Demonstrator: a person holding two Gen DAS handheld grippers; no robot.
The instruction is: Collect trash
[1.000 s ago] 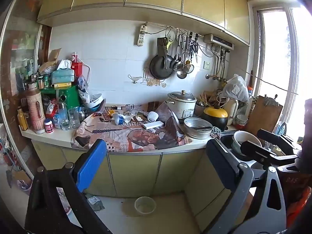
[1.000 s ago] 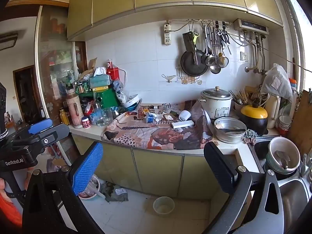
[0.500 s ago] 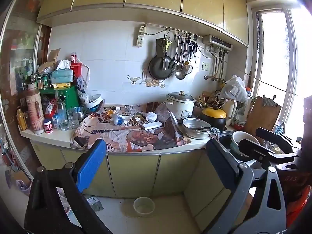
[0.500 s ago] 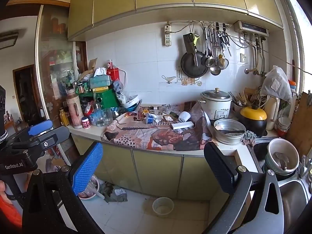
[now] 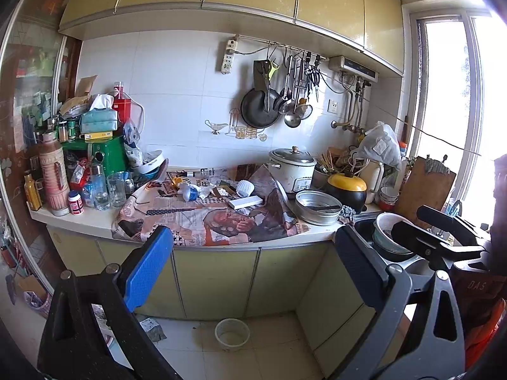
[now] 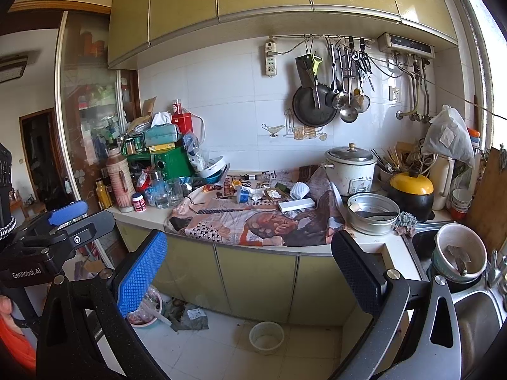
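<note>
A newspaper [image 5: 202, 218] covers the worktop, strewn with scraps: a blue cup [image 5: 190, 193] on its side, crumpled white paper [image 5: 204, 189], a white fluted liner [image 5: 245, 186] and a flat white box [image 5: 245, 202]. The right wrist view shows the same blue cup [image 6: 243, 195] and box [image 6: 296, 204]. On the floor lie a crumpled wrapper [image 6: 190, 315] and a white tub [image 6: 266, 335]. My left gripper [image 5: 252, 243] is open and holds nothing, well short of the counter. My right gripper [image 6: 248, 247] is likewise open and holds nothing.
A rice cooker [image 6: 348, 171], a metal pan [image 6: 372, 213] and a yellow-lidded pot [image 6: 410, 190] crowd the right of the counter. Bowls fill the sink [image 6: 459, 253]. Jars, glasses and a green box [image 6: 168, 161] pile up at the left. Cabinet doors [image 6: 253, 278] stand below.
Both views have drifted only slightly. Both grippers stay open and nothing on the counter has moved.
</note>
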